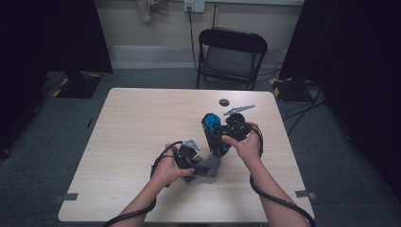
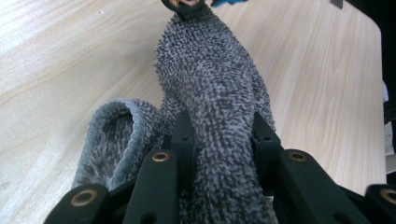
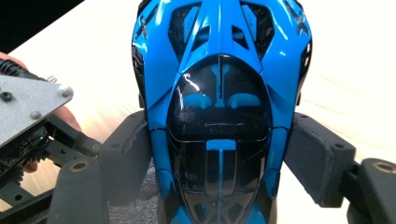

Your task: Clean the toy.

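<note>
Cloth [image 2: 219,116], grey and nubbly, is clamped between the jaws of the left hand-held gripper [image 2: 219,135] and trails onto the bench [image 1: 142,123], while just beside it the right hand-held gripper [image 3: 215,154] is clamped on the sides of a blue toy car [image 3: 219,93] held above the bench.

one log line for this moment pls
left gripper: shut on grey cloth | right gripper: shut on blue toy car | cloth beside car, over table

Blue toy car [image 3: 219,107] clamped between black fingers [image 3: 126,158]; grey cloth [image 3: 140,205] beneath.
</note>
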`<state>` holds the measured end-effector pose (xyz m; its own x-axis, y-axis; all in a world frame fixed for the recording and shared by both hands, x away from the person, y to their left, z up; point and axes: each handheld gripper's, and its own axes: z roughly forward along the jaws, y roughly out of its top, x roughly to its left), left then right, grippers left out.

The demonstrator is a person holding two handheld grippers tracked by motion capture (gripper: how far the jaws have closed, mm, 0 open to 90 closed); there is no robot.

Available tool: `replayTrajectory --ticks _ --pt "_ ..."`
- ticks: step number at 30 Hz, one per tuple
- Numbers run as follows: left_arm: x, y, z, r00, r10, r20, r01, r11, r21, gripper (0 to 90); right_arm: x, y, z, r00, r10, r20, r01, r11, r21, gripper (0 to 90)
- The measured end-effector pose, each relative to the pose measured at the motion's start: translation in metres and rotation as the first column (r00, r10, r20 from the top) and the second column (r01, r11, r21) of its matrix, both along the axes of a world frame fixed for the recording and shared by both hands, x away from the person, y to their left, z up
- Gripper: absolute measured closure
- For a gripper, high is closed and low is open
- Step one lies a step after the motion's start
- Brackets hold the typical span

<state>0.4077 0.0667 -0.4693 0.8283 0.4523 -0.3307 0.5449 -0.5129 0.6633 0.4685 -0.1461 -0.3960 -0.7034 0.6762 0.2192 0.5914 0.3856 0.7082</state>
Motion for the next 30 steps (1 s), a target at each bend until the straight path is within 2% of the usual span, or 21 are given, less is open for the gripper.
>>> replayTrajectory --ticks 3,8,12,16,23,30 --pt "0.000 0.007 0.004 0.9998 0.007 0.019 -0.007 0.9998 0.017 69.5 0.000 -0.004 0.000 1.0000 0.001 0.003 -0.001 1.0000 0.001 27.4" --pt "0.005 0.029 0.012 0.9967 0.070 0.041 -0.070 0.9975 0.010 69.4 0.000 -0.013 0.000 0.9999 -0.015 0.001 0.015 0.9999 0.008 27.4" --pt "0.009 0.051 0.017 0.9881 0.141 0.061 -0.142 0.9899 0.004 69.4 0.000 -0.023 -0.001 0.9995 -0.033 0.000 0.033 0.9994 -0.005 27.4" --pt "0.011 0.070 0.021 0.9796 0.185 0.078 -0.187 0.9824 0.009 69.3 -0.001 -0.033 -0.006 0.9989 -0.046 -0.008 0.046 0.9989 -0.013 27.4" --pt "0.015 0.095 0.020 0.9664 0.246 0.074 -0.248 0.9686 0.016 69.4 -0.001 -0.049 -0.014 0.9967 -0.078 -0.020 0.077 0.9963 -0.038 27.4" --pt "0.018 0.112 0.018 0.9552 0.285 0.079 -0.288 0.9569 0.034 69.4 -0.001 -0.063 -0.020 0.9946 -0.099 -0.030 0.098 0.9940 -0.048 27.4"
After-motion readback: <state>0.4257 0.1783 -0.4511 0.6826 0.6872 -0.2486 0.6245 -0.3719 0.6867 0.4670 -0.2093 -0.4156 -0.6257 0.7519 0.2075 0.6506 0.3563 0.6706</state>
